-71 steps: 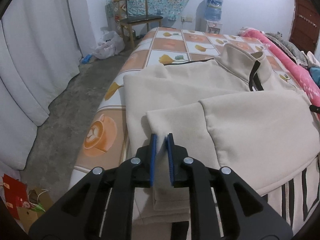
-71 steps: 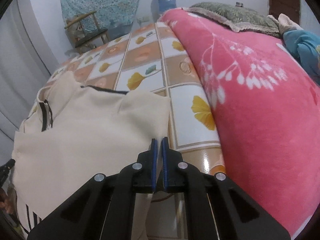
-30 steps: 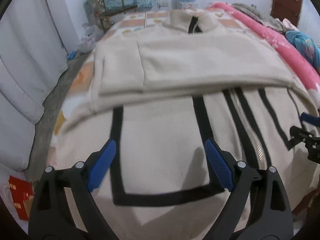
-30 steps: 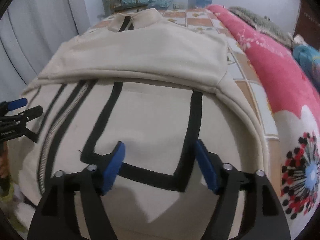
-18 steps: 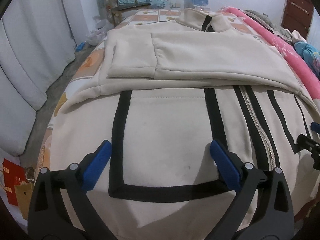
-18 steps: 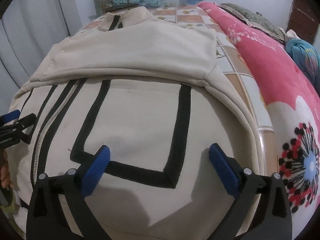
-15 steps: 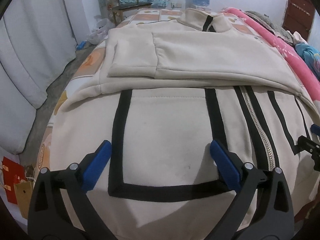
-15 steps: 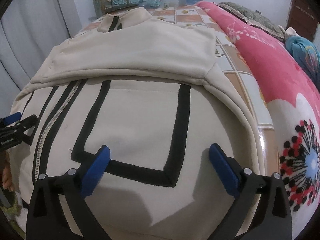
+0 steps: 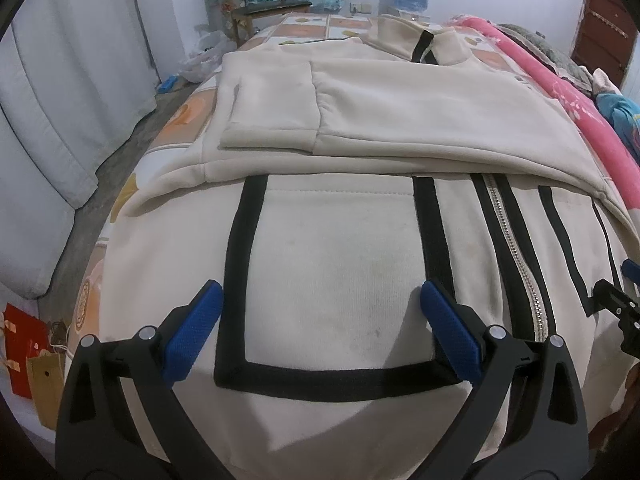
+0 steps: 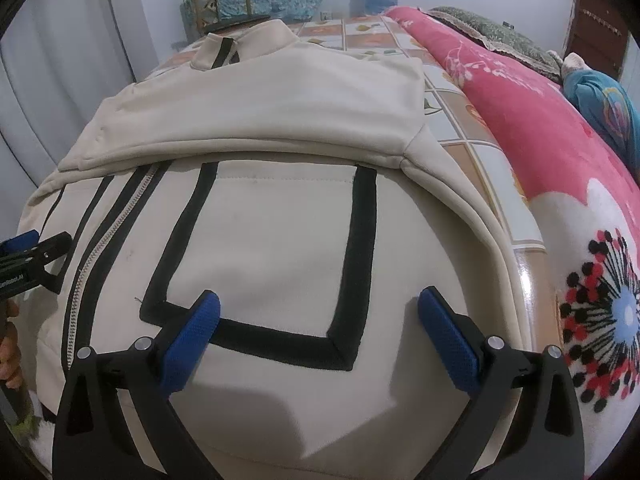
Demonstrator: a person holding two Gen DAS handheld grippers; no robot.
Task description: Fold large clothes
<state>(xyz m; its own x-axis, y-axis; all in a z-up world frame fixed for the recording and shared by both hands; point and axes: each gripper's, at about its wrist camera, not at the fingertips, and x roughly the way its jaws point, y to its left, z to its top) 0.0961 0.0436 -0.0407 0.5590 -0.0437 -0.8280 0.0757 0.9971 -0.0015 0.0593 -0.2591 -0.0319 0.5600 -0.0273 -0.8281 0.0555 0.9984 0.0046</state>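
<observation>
One cream jacket (image 9: 360, 120) lies flat on the bed (image 9: 308, 26), both sleeves folded over its chest, two black-edged pockets showing; no containers with contents. My left tongs (image 9: 320, 328) and right tongs (image 10: 316, 328) gape wide, empty, each above one pocket.

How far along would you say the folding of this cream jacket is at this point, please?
Done: both sleeves lie folded across the cream jacket. In hand: nothing; the left gripper and right gripper hover open over the black-trimmed pockets. Left: probably folding the hem half up toward the collar.
</observation>
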